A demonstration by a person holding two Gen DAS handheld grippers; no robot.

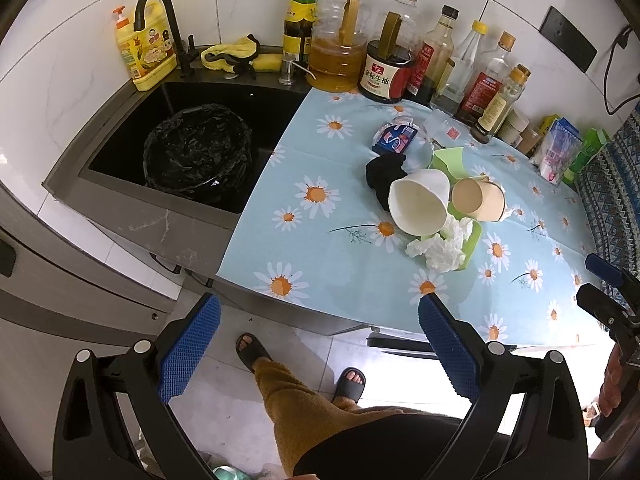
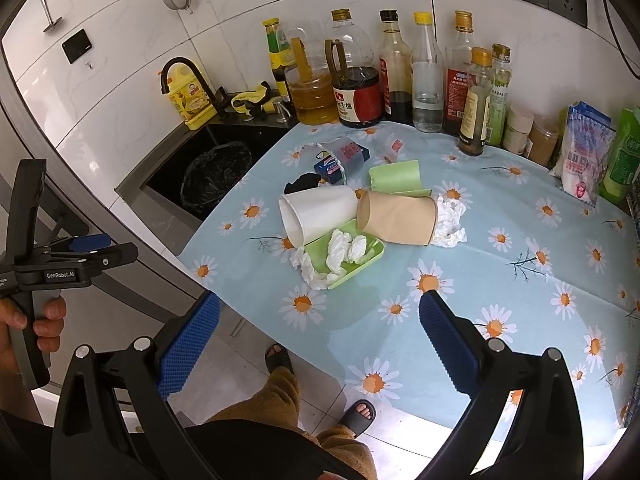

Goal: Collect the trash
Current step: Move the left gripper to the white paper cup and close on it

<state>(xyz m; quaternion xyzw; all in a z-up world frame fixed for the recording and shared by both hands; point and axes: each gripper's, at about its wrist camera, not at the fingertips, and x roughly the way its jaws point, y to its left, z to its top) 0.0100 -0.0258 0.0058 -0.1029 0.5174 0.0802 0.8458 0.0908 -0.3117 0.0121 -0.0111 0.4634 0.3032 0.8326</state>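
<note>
Trash lies mid-counter on the daisy cloth: a white paper cup (image 1: 420, 204) (image 2: 320, 210) and a brown paper cup (image 1: 478, 200) (image 2: 396, 216) on their sides, crumpled tissues (image 1: 440, 246) (image 2: 344, 250) on a green tray (image 1: 474, 240) (image 2: 364, 262), a black wad (image 1: 384, 172) (image 2: 304, 182), a blue wrapper (image 1: 394, 140) (image 2: 330, 168) and a clear plastic cup (image 2: 350, 152). A bin with a black bag (image 1: 198, 152) (image 2: 214, 174) stands in the sink. My left gripper (image 1: 320, 344) hangs open off the counter's front edge. My right gripper (image 2: 320, 340) is open too, short of the tray, holding nothing.
Oil, soy sauce and vinegar bottles (image 1: 384, 64) (image 2: 356, 80) line the back wall. Packets (image 2: 588, 152) crowd the right corner. A black faucet (image 1: 160, 20) and a yellow detergent jug (image 1: 144, 52) stand behind the sink. The person's sandalled feet (image 1: 256, 350) are on the floor below.
</note>
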